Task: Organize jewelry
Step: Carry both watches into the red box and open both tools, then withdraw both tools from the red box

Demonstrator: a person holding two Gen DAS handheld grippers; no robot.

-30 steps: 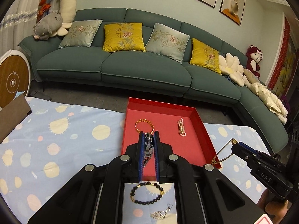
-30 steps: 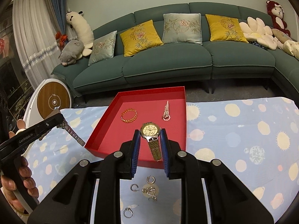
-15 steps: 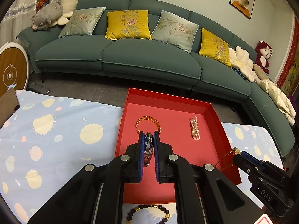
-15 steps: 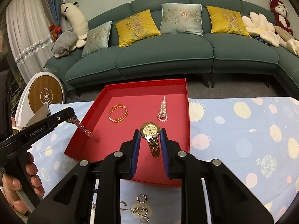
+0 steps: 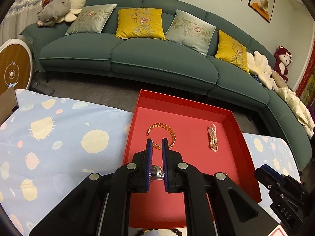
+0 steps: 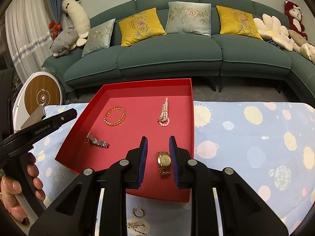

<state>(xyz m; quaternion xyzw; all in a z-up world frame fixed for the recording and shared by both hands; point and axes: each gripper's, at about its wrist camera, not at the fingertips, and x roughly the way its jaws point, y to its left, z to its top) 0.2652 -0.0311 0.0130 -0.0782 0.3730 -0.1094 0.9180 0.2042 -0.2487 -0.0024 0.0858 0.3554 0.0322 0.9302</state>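
A shallow red tray [image 6: 192, 106] sits on a table covered by a pale blue cloth [image 6: 246, 137] printed with suns and planets; every place below is given from this tray.

Just outside its near wall, on the cloth, lie a gold hoop earring [image 6: 137, 213] and a tangle of silver chain [image 6: 135, 227]. The left wrist view shows part of a dark beaded bracelet [image 5: 155, 231] there as well.

The right gripper [image 6: 158, 144] reaches over the tray's near wall. Its blue-padded jaws stand apart, and a gold watch [image 6: 163, 163] lies flat on the tray floor between them; its right edge looks very close to the right pad, and contact cannot be judged from here.

The left gripper [image 5: 157, 142] reaches into the tray's near left part. Its jaws are opening and stand a narrow gap apart. A silver watch [image 6: 96, 141] lies on the tray floor below that gap, apart from both pads in the right wrist view. A person's hand [image 6: 17, 188] grips the left gripper's handle, left of the tray.

Deeper in the tray, an orange beaded bracelet [image 6: 115, 116] lies at the left, and a folded string of pink and white pearls [image 6: 165, 114] at the right.

Beyond the tray's far wall stands a long teal sofa [image 6: 169, 59] with yellow and grey cushions.
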